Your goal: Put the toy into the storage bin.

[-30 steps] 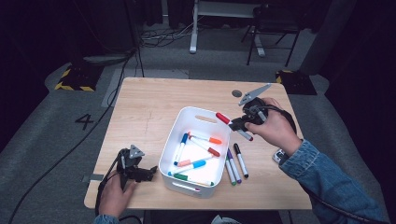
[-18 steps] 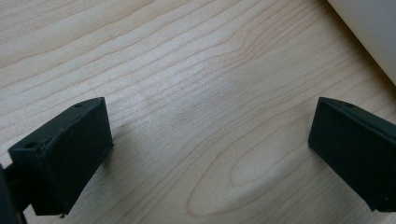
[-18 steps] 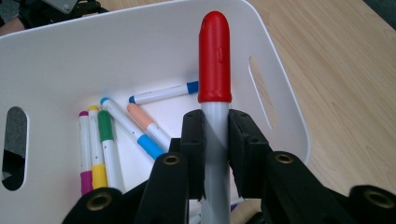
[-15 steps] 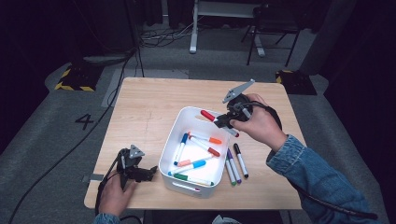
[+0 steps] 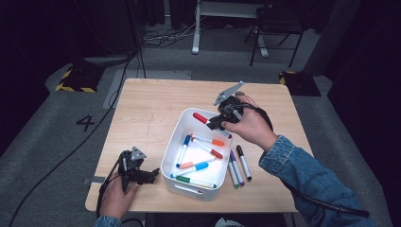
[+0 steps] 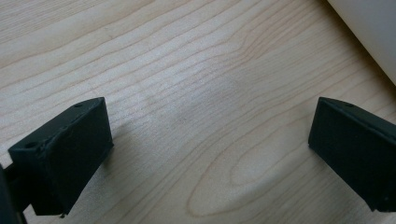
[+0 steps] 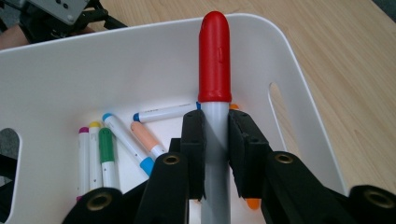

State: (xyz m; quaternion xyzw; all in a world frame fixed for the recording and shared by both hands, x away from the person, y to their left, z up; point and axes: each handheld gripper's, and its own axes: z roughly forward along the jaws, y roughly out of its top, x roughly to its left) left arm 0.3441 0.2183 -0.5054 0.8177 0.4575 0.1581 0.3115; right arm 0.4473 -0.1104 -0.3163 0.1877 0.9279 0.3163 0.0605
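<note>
A white bin (image 5: pixel 191 189) stands mid-table and holds several coloured markers (image 5: pixel 204 147). My right gripper (image 5: pixel 215 123) hovers over the bin's far right corner, shut on a red-capped marker (image 5: pixel 200 117) whose cap points left over the bin. In the right gripper view the pads (image 7: pixel 194 140) clamp the grey barrel just below the red cap (image 7: pixel 215 60), with the bin's rim (image 7: pixel 140 30) and loose markers (image 7: pixel 122 135) beneath. My left gripper (image 5: pixel 150 175) rests on the table left of the bin, open; its jaws stand wide apart over bare wood (image 6: pixel 205 149).
Three markers (image 5: pixel 238 165) lie on the table just right of the bin. A corner of the bin (image 6: pixel 369 28) shows at the left gripper view's top right. A chair and a desk stand beyond the table's far edge.
My right gripper has carried the red-capped marker leftward, from beside the bin's right edge to above its far corner. The left gripper has stayed where it was.
</note>
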